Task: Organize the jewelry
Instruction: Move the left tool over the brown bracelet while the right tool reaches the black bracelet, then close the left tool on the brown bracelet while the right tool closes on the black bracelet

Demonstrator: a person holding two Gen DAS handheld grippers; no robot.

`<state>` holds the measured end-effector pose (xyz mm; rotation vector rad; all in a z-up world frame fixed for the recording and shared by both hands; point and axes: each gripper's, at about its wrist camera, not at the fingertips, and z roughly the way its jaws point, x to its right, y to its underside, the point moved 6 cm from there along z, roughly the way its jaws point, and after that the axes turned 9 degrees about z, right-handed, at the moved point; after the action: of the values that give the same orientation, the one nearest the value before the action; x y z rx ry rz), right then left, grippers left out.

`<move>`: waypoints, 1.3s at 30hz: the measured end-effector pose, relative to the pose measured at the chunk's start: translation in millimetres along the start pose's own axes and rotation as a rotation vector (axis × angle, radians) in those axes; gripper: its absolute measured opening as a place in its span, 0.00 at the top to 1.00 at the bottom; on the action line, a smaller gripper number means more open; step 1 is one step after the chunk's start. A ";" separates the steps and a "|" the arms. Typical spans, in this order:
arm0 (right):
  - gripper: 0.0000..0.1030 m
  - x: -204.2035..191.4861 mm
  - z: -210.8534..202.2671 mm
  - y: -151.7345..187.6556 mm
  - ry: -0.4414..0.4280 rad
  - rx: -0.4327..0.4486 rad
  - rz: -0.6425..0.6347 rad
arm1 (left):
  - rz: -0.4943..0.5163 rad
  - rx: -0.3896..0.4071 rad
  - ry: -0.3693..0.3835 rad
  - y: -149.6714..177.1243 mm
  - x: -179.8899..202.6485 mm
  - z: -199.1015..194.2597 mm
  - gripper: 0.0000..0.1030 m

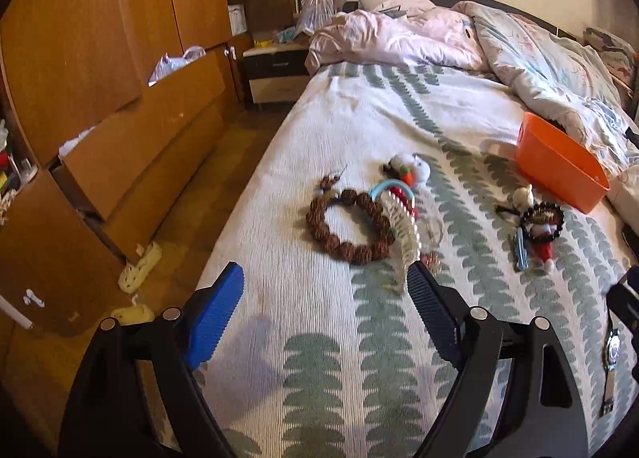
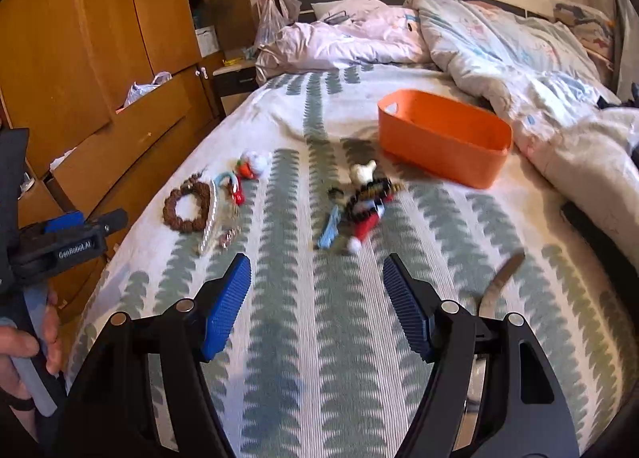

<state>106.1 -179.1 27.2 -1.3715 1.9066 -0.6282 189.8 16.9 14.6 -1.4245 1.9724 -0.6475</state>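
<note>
While both grippers' fingers (image 1: pixel 223 310) (image 2: pixel 227 306) stand apart, the orange bin (image 2: pixel 439 138) shows no visible contents; jewelry (image 2: pixel 191 206) lies outside.

I read only "GenRobot.AI", white lettering on the black body of the left gripper (image 2: pixel 66 232), off to my right gripper's left.

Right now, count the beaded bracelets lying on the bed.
2 clearly: a brown wooden-bead bracelet in the left pile, and a dark-bead bracelet near the orange basket. Others may be hidden in the piles.
</note>
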 end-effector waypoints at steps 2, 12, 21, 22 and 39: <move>0.31 -4.4 6.6 -13.0 -0.005 0.005 -0.008 | 0.001 0.006 -0.004 -5.2 0.7 0.6 0.19; 0.31 11.2 66.2 -65.8 0.041 -0.017 0.014 | 0.040 -0.074 -0.026 -38.3 3.1 55.0 0.15; 0.38 50.8 117.0 -70.8 0.078 -0.099 0.096 | 0.018 -0.142 0.013 -41.9 -3.1 107.3 0.15; 0.43 54.1 124.1 -67.3 0.072 -0.126 0.109 | 0.033 -0.151 0.014 -40.0 -1.3 110.1 0.15; 0.48 72.3 148.6 -50.6 0.110 -0.179 0.123 | 0.093 -0.195 -0.046 -23.0 3.2 137.9 0.15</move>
<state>236.6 -262.1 -49.8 -1.3388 2.1615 -0.4916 303.6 2.2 -65.4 -1.4364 2.0980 -0.3859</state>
